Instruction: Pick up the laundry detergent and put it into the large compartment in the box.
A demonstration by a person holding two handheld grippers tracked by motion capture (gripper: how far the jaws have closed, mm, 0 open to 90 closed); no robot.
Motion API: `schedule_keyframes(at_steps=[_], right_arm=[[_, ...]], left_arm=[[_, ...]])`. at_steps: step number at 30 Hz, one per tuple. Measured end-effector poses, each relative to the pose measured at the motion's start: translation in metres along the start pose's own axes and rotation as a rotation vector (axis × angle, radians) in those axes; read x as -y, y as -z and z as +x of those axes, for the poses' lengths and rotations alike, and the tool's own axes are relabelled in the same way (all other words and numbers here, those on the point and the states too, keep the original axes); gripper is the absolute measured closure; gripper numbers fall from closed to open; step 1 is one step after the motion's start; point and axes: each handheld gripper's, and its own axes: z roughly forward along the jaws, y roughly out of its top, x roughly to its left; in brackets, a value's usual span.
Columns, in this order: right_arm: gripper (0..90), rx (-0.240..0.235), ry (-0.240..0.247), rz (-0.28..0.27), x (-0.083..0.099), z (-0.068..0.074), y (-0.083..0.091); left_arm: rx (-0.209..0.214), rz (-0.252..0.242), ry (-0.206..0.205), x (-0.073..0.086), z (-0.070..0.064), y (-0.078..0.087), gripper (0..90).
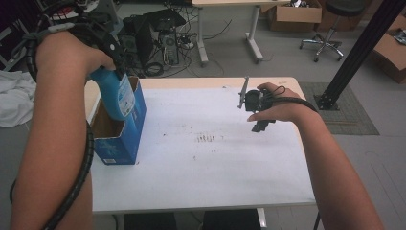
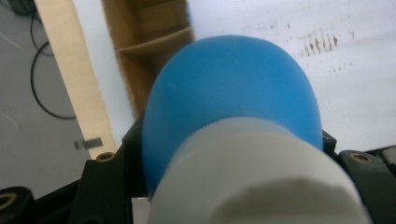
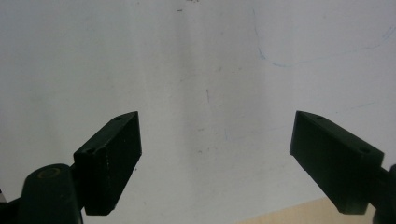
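Observation:
A blue bottle [image 1: 116, 97] with a white cap [image 2: 261, 177] hangs upright, its lower half inside an open blue cardboard box [image 1: 125, 143] at the table's left edge. My left gripper [image 1: 108, 56] is shut on the bottle's top. In the left gripper view, the bottle [image 2: 233, 88] is seen from above, with the box's brown inside and a cardboard divider [image 2: 156, 42] below it. My right gripper [image 1: 257, 109] is open over the right side of the white tabletop [image 1: 215, 167]. Nothing lies between its wide-apart jaws [image 3: 215, 140].
Small dark marks [image 1: 207, 138] dot the middle of the table. Behind the table are computer cases with cables [image 1: 153, 38], a desk, cardboard boxes [image 1: 294, 13] and a stool [image 1: 330, 33]. A black post [image 1: 354, 52] rises at the right. A white cloth [image 1: 14, 98] lies at the left.

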Motion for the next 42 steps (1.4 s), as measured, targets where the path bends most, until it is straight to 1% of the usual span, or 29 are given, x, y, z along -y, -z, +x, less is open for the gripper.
schedule_keyframes(at_steps=[2, 5, 6, 7, 10, 11, 17, 19, 22, 25, 30, 33, 37, 42], right_arm=[[16.7, 0.001, 0.0, -0.005, 0.0, 0.0, 0.0], [16.7, 0.003, 0.004, -0.004, 0.0, 0.001, 0.001], [16.7, 0.002, 0.003, -0.002, 0.0, 0.001, 0.001], [16.7, 0.003, 0.003, -0.001, 0.0, 0.001, 0.0], [16.7, -0.001, 0.003, -0.006, 0.0, 0.001, 0.0], [16.7, -0.002, 0.005, -0.001, 0.0, 0.001, 0.0], [16.8, 0.0, 0.0, -0.006, 0.001, 0.0, 0.001], [16.7, 0.002, 0.0, -0.004, 0.001, 0.0, 0.002], [16.8, 0.003, -0.001, -0.002, 0.001, 0.0, 0.003], [16.8, 0.005, 0.001, 0.0, 0.0, 0.0, 0.003], [16.8, 0.007, 0.006, 0.002, -0.002, 0.001, 0.004], [16.8, 0.009, 0.009, 0.005, -0.002, 0.002, 0.005], [16.8, 0.009, 0.008, 0.005, -0.002, 0.002, 0.005], [16.7, 0.009, 0.01, 0.006, -0.002, 0.002, 0.004]], left_arm=[[-0.006, 0.005, 0.016, 0.0, 0.004, 0.002, 39.4], [-0.011, 0.005, 0.03, 0.001, 0.009, 0.003, 39.4], [-0.01, 0.004, 0.041, 0.002, 0.01, 0.003, 39.4], [-0.009, 0.005, 0.043, 0.002, 0.013, 0.003, 39.4], [0.003, 0.011, 0.066, 0.003, 0.019, 0.0, 39.4], [0.005, 0.013, 0.067, 0.004, 0.021, -0.001, 39.4], [0.001, 0.017, 0.102, 0.006, 0.037, -0.008, 39.4], [-0.007, 0.018, 0.109, 0.007, 0.041, -0.01, 39.4], [-0.005, 0.02, 0.116, 0.007, 0.046, -0.014, 39.4], [-0.005, 0.019, 0.11, 0.005, 0.047, -0.018, 39.4], [0.008, 0.026, 0.108, 0.004, 0.049, -0.03, 39.4], [0.01, 0.03, 0.107, 0.003, 0.05, -0.04, 39.3], [0.0, 0.037, 0.109, 0.003, 0.053, -0.055, 39.3], [0.007, 0.047, 0.109, 0.005, 0.055, -0.073, 39.3]])
